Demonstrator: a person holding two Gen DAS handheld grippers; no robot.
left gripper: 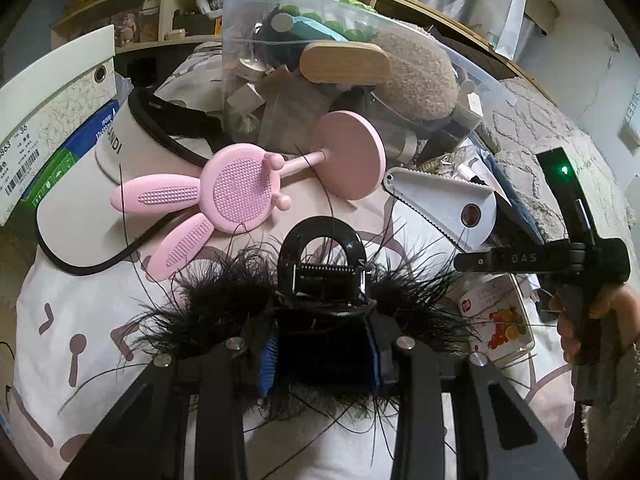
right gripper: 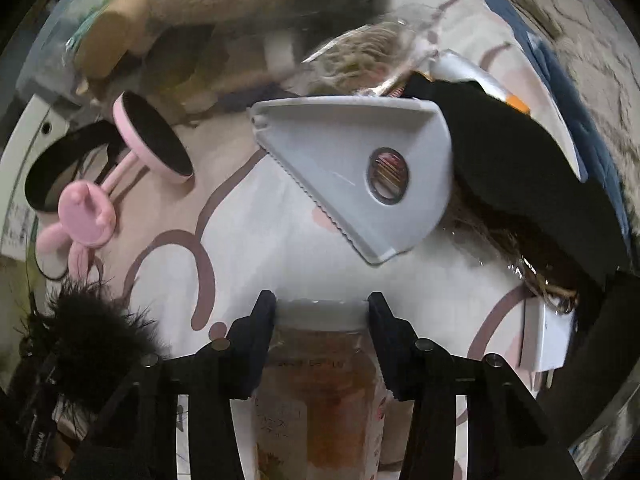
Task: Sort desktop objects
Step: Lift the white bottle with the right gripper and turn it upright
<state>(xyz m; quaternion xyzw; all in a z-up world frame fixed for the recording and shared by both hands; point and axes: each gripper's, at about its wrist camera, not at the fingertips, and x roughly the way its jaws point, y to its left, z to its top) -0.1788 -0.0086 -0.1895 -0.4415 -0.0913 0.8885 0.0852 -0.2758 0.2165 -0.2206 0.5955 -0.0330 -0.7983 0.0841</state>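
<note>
My left gripper [left gripper: 322, 344] is shut on a black feathered hair claw [left gripper: 324, 272], held just above the bedsheet. The claw's feathers also show at the lower left of the right wrist view [right gripper: 92, 332]. My right gripper [right gripper: 322, 320] is shut on a clear snack packet with a white top edge [right gripper: 320, 380]. The packet also shows in the left wrist view [left gripper: 496, 320], below the right gripper's black body [left gripper: 560, 258]. A pink rabbit-shaped stand [left gripper: 236, 192] lies ahead of the left gripper. A white serrated scraper [right gripper: 352, 176] lies ahead of the right gripper.
A clear bag of mixed items [left gripper: 340, 76] with a wooden brush and a plush lies at the back. A white visor [left gripper: 80, 184] and a shoebox [left gripper: 44, 120] are at the left. A black cloth [right gripper: 528, 176] lies right of the scraper. A shelf [left gripper: 168, 4] stands behind.
</note>
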